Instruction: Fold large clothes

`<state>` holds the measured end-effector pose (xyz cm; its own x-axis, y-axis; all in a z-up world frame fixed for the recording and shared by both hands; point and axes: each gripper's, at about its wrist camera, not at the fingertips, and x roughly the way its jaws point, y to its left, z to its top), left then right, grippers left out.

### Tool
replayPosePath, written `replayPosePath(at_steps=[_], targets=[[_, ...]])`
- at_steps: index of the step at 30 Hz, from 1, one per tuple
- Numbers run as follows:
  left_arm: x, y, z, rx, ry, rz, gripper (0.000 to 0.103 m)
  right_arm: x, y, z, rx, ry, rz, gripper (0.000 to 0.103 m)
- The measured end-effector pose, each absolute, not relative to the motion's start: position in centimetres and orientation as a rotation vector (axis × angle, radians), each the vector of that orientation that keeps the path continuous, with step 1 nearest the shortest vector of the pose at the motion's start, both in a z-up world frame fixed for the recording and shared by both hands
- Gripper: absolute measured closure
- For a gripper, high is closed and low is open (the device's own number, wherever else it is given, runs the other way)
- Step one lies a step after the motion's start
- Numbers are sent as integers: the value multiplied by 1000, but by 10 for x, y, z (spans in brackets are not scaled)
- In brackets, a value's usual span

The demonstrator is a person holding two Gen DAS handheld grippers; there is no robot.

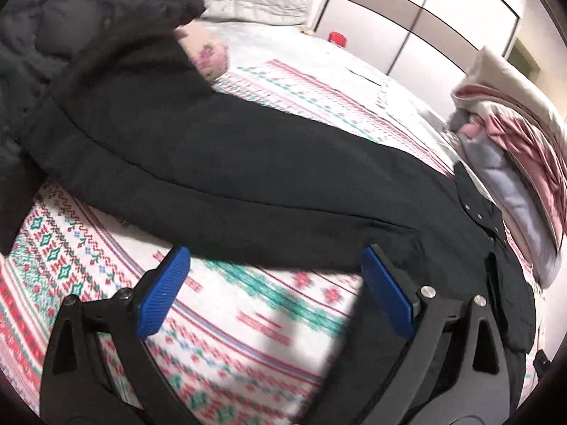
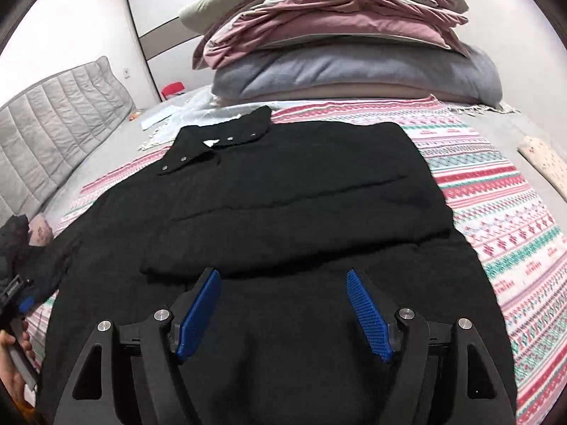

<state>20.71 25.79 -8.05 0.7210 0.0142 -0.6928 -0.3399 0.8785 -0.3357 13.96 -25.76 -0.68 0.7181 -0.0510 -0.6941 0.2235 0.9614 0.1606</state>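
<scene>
The right hand-held gripper (image 2: 283,310) hangs released over the near part of the black coat (image 2: 283,191), its blue pads (image 2: 368,315) spread wide with nothing between them. It seems poised there because one sleeve is already laid across the body of the coat, and the lower hem is the likely next thing to lift.

The left hand-held gripper (image 1: 274,283) is likewise released and empty, hovering over bare patterned bedspread (image 1: 248,318) just short of the coat's edge. The other sleeve stretches away from the coat toward a heap of dark garments (image 1: 53,28), so I judge this gripper is lining up to gather that sleeve inward.

The coat lies flat on the bed, collar and snap buttons (image 2: 207,156) at its far end. Spread like that, it can be folded in clean panels. Beyond the collar sits a stack of pillows and bedding (image 2: 336,35), kept clear of the work. To the coat's left, as the right gripper's camera sees it, runs the grey padded headboard (image 2: 53,124).
</scene>
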Motion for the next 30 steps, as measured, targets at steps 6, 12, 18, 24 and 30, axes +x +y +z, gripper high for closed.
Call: replayPosePath(at_steps=[6, 12, 18, 24, 30], targets=[[204, 296, -97, -574, 687, 387, 6, 159, -249, -23, 194, 794, -145, 28], [190, 331, -104, -676, 593, 512, 6, 170, -251, -36, 178, 830, -154, 28], [196, 354, -97, -725, 539, 448, 94, 173, -266, -37, 328, 835, -129, 28], [196, 313, -22, -577, 382, 341, 94, 172, -267, -33, 365, 837, -112, 28], [222, 236, 48, -426, 344, 168, 94, 169, -261, -27, 269, 836, -122, 28]])
